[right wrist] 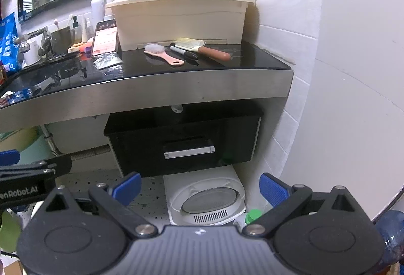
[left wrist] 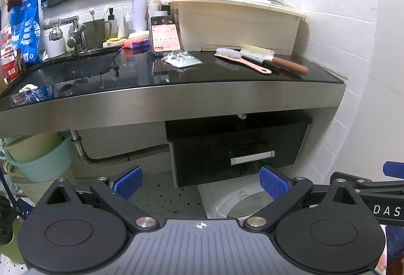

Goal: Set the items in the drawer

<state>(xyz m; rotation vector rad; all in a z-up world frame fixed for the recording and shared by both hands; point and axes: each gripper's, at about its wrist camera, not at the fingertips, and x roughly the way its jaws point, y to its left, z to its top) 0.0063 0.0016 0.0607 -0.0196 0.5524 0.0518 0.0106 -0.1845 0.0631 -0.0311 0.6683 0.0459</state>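
Note:
A black drawer (left wrist: 237, 148) (right wrist: 184, 143) with a silver handle (left wrist: 252, 157) (right wrist: 189, 152) hangs closed under the counter. On the black countertop (left wrist: 141, 73) (right wrist: 252, 58) lie a pink brush (left wrist: 242, 60) (right wrist: 164, 54), a black marker (left wrist: 260, 60) (right wrist: 183, 52) and a brown-handled brush (left wrist: 275, 59) (right wrist: 204, 48). My left gripper (left wrist: 200, 181) and my right gripper (right wrist: 200, 188) are both open and empty, low in front of the drawer.
A cream storage bin (left wrist: 237, 20) (right wrist: 179, 17) stands behind the brushes. A phone (left wrist: 165, 34), a plastic packet (left wrist: 181, 60), bottles and a mug sit near the sink (left wrist: 83, 63). A white appliance (right wrist: 207, 195) is on the floor under the drawer. A white tiled wall (right wrist: 290, 22) is on the right.

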